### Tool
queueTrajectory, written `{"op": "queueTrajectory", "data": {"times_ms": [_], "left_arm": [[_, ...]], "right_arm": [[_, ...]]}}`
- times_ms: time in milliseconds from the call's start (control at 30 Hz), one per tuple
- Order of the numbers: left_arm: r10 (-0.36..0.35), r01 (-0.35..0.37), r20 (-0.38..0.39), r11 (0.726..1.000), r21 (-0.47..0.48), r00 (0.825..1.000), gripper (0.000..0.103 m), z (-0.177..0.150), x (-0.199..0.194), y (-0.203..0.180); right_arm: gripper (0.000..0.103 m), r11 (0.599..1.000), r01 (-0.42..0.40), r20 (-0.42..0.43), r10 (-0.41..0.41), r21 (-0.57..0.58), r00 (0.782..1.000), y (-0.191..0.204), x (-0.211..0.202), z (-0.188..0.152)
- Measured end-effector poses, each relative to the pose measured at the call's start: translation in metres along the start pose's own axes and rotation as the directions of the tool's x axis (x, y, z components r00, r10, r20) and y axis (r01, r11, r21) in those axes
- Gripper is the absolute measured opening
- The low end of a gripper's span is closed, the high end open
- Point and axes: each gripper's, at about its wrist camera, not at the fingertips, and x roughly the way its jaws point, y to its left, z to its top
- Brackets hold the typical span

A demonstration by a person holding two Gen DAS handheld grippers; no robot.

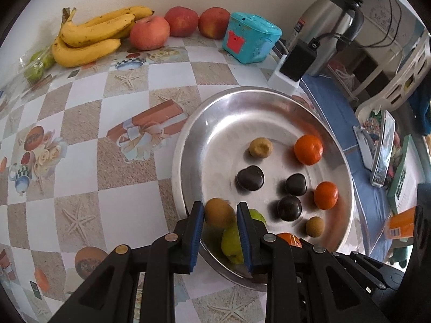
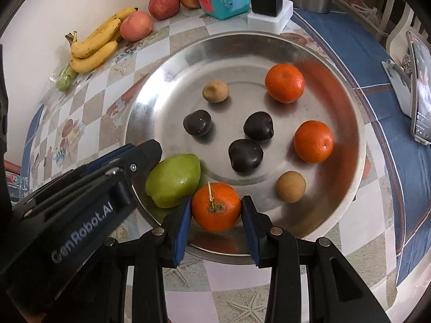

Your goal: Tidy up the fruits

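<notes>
A steel plate [image 2: 336, 62] holds three oranges, three dark fruits [image 2: 244, 155], two small brown fruits and a green fruit [image 2: 173, 180]. My left gripper [image 1: 219, 212] is shut on a small brown fruit [image 1: 218, 212] and holds it over the plate's near-left rim [image 1: 188, 140], above the green fruit [image 1: 231, 242]. My right gripper [image 2: 216, 207] is shut on an orange [image 2: 216, 206] at the plate's near edge. The left gripper's body shows in the right wrist view [image 2: 145, 148], next to the green fruit.
Bananas [image 1: 89, 37] and three apples [image 1: 149, 32] lie along the wall on the patterned tablecloth. A teal box [image 1: 250, 37], a black charger on a white base [image 1: 293, 64] and a steel kettle [image 1: 328, 21] stand behind the plate. A phone on a stand [image 2: 420, 86] is at right.
</notes>
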Motion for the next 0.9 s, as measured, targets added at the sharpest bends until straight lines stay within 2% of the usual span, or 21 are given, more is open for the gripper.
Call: {"op": "queueTrajectory", "data": {"times_ms": [100, 300, 367, 400, 433, 500, 533, 567, 600, 633, 700, 767, 900], "left_arm": [[-0.012, 0.012, 0.001, 1.000, 0.013, 1.000, 0.037, -0.004, -0.005, -0.003], [0.001, -0.001, 0.033, 1.000, -0.018, 0.999, 0.041, -0.009, -0.024, 0.006], [0.009, -0.006, 0.056, 0.999, -0.045, 0.998, 0.049, -0.011, -0.033, 0.014], [0.023, -0.019, 0.065, 0.998, -0.057, 0.998, 0.061, -0.012, -0.037, 0.018], [0.044, -0.039, 0.077, 0.997, -0.068, 0.996, 0.068, -0.014, -0.041, 0.022], [0.096, -0.088, 0.093, 0.992, -0.085, 0.991, 0.074, -0.018, -0.048, 0.030], [0.130, -0.121, 0.098, 0.988, -0.093, 0.987, 0.084, -0.020, -0.051, 0.034], [0.179, -0.169, 0.102, 0.981, -0.100, 0.979, 0.090, -0.023, -0.053, 0.038], [0.224, -0.213, 0.109, 0.972, -0.103, 0.968, 0.102, -0.025, -0.054, 0.042], [0.273, -0.261, 0.116, 0.959, -0.106, 0.955, 0.103, -0.029, -0.056, 0.047], [0.366, -0.353, 0.117, 0.928, -0.117, 0.923, 0.103, -0.034, -0.058, 0.056], [0.431, -0.416, 0.115, 0.900, -0.134, 0.895, 0.103, -0.040, -0.061, 0.066], [0.472, -0.452, 0.111, 0.877, -0.164, 0.875, 0.103, -0.054, -0.071, 0.080]], "right_arm": [[0.039, 1.000, 0.017, -0.016, -0.017, 0.001, 1.000, 0.000, 0.003, -0.001], [0.040, 1.000, 0.022, -0.009, -0.022, -0.001, 1.000, 0.000, 0.001, 0.000], [0.043, 1.000, 0.028, 0.004, -0.028, -0.006, 1.000, 0.002, -0.003, -0.002], [0.051, 1.000, 0.029, 0.014, -0.029, -0.009, 0.999, 0.003, -0.006, -0.003], [0.053, 0.999, 0.030, 0.025, -0.030, -0.012, 0.999, 0.004, -0.009, -0.005], [0.054, 0.999, 0.024, 0.051, -0.023, -0.021, 0.998, 0.006, -0.017, -0.008], [0.056, 1.000, 0.020, 0.068, -0.018, -0.024, 0.998, 0.008, -0.021, -0.009], [0.057, 0.999, 0.017, 0.083, -0.015, -0.027, 0.996, 0.009, -0.025, -0.010], [0.063, 0.999, 0.016, 0.097, -0.013, -0.034, 0.995, 0.012, -0.028, -0.012], [0.072, 0.999, 0.015, 0.109, -0.011, -0.044, 0.994, 0.014, -0.031, -0.014], [0.079, 0.998, 0.013, 0.121, -0.005, -0.065, 0.993, 0.019, -0.033, -0.020], [0.081, 0.996, 0.015, 0.120, -0.004, -0.091, 0.993, 0.025, -0.032, -0.026], [0.083, 0.991, 0.026, 0.133, -0.008, -0.132, 0.991, 0.036, -0.031, -0.034]]}}
